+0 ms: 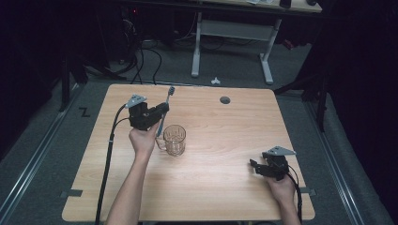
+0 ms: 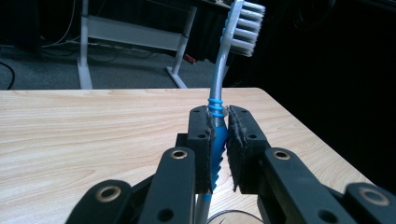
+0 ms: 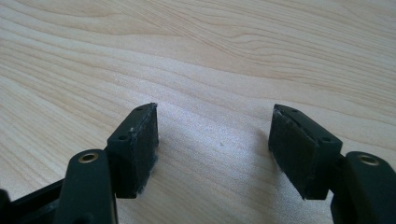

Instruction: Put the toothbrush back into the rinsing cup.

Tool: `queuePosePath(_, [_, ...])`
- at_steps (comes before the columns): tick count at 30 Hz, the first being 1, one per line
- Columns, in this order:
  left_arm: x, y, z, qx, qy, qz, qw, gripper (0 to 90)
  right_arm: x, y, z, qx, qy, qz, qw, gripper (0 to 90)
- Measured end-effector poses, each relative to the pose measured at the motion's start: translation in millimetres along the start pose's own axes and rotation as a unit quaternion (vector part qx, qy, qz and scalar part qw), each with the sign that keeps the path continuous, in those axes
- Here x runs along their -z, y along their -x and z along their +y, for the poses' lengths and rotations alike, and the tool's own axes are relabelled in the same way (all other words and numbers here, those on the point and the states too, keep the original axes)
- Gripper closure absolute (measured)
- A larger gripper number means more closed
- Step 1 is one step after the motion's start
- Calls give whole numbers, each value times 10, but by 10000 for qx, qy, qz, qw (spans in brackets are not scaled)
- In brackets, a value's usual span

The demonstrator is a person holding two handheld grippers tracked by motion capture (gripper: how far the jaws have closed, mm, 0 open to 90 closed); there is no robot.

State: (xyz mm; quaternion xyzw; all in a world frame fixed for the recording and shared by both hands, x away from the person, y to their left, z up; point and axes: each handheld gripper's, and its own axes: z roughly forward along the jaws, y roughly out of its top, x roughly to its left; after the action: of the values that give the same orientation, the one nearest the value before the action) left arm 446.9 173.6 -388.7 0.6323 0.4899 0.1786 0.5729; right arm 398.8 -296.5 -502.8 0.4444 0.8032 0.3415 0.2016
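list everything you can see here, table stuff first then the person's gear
toothbrush: one, blue and grey with white bristles, upright, clamped at its handle in the left gripper, bristle end up
glass mug: one, clear, on the table left of centre, just right of the left hand
table: one, light wood, with a dark round hole near its far edge
desk frame: one, white legs, on the grey floor beyond the table
cables: several, black, on the floor at the far left
left gripper: one, black, jaws shut on the toothbrush, above the mug's left side
right gripper: one, black, jaws open with nothing between them, low over the table's near right part
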Motion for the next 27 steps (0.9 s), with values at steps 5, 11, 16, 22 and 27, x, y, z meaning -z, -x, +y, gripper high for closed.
queuePosePath(5, [-16, -3, -4, 40, 42, -60, 10000, 801, 0, 0, 0, 0, 0, -1, 10000, 336])
queuePosePath(11, [-76, -5, -42, -1, -34, -35, 10000, 800, 0, 0, 0, 0, 0, 0, 10000, 336])
queuePosePath(16, [-85, 13, -58, -112, -93, -2, 9999, 799, 0, 0, 0, 0, 0, 1, 10000, 336])
queuePosePath(22, [-74, 5, -62, -164, -183, 29, 9997, 798, 0, 0, 0, 5, 1, 1, 10000, 336])
queuePosePath(27, [-49, 4, -50, -157, -213, 40, 9996, 798, 0, 0, 0, 1, 0, 0, 10000, 336])
